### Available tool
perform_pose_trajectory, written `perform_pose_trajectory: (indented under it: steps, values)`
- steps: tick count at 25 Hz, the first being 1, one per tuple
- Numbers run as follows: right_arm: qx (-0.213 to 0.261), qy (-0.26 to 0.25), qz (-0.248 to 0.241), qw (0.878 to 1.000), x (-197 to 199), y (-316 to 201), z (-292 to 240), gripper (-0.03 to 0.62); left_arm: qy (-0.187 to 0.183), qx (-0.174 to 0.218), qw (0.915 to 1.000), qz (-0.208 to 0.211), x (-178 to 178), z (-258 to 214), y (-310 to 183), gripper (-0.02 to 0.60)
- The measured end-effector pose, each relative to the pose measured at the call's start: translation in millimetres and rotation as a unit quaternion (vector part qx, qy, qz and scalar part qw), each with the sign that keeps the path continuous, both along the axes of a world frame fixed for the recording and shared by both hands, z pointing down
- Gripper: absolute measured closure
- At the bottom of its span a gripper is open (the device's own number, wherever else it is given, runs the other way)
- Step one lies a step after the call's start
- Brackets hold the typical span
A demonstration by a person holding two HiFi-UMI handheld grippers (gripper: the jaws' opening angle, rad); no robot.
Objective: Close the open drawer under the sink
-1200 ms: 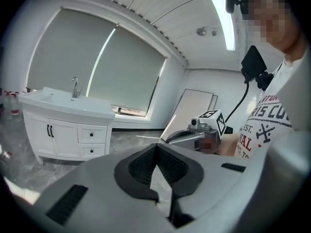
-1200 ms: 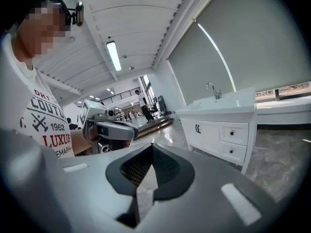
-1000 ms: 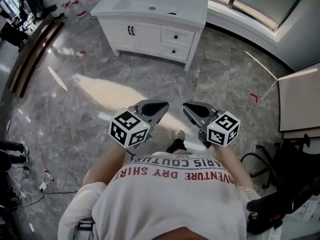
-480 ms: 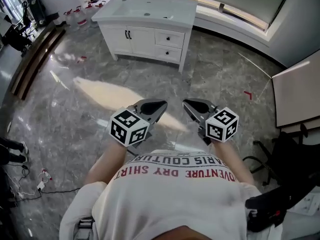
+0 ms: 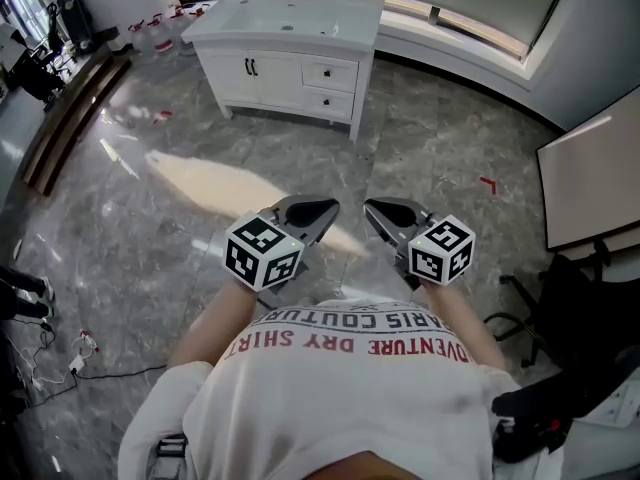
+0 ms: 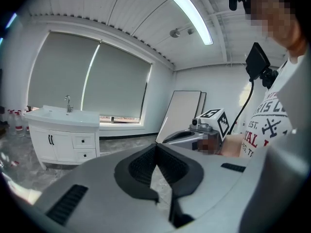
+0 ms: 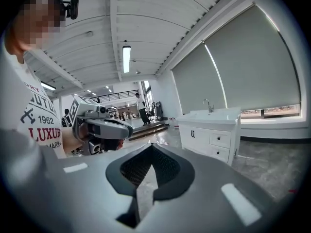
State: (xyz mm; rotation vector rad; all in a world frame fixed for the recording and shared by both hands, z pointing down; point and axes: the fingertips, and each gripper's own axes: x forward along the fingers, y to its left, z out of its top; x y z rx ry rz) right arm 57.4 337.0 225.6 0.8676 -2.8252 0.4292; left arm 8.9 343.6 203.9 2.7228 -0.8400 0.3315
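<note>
Standing well apart from the vanity (image 5: 262, 80), the person holds both tools close in front of the chest, so any trouble is a matter of the approach. The two drawers sit under the right end of the sink (image 5: 285, 13): the upper drawer (image 5: 330, 73) and the lower drawer (image 5: 328, 101). From this far off both fronts look flush with the cabinet face, which is how the task wants them. A front that stands out only slightly would not show at this range, though, so taking the job as finished could be a mistake.

If one does need a push, I see three risks:
- The glossy stone floor (image 5: 430, 158) could be slick on the walk over.
- A narrow closed tip pressed on a small dark knob could skid off and scrape the white paint.
- A push near one edge could skew the drawer in its runners.

The left claw (image 5: 322, 210) is closed, its pads meeting at the tips. Nothing is between them and it touches nothing. The right claw (image 5: 374, 210) is the same: tips together, empty and clear of everything. The two point forward side by side, near each other but not touching.
</note>
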Motion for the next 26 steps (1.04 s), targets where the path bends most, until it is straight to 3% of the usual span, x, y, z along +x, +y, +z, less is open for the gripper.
perform_pose_trajectory:
  steps: [4,18,26]
  values:
    - [0.000,-0.021,-0.008,1.000,2.1,10.8,-5.2,0.594,0.003,-0.005,1.0000,-0.007,4.3,2.6,7.6,0.580]
    - [-0.005,-0.027,-0.012,1.000,2.2,40.7,-6.6,0.594,0.000,-0.002,1.0000,-0.004,6.7,2.1,36.2,0.580]
    - [0.002,-0.007,-0.017,1.000,-1.4,48.9,-5.4,0.594,-0.003,-0.001,1.0000,0.000,7.8,1.5,41.6,0.580]
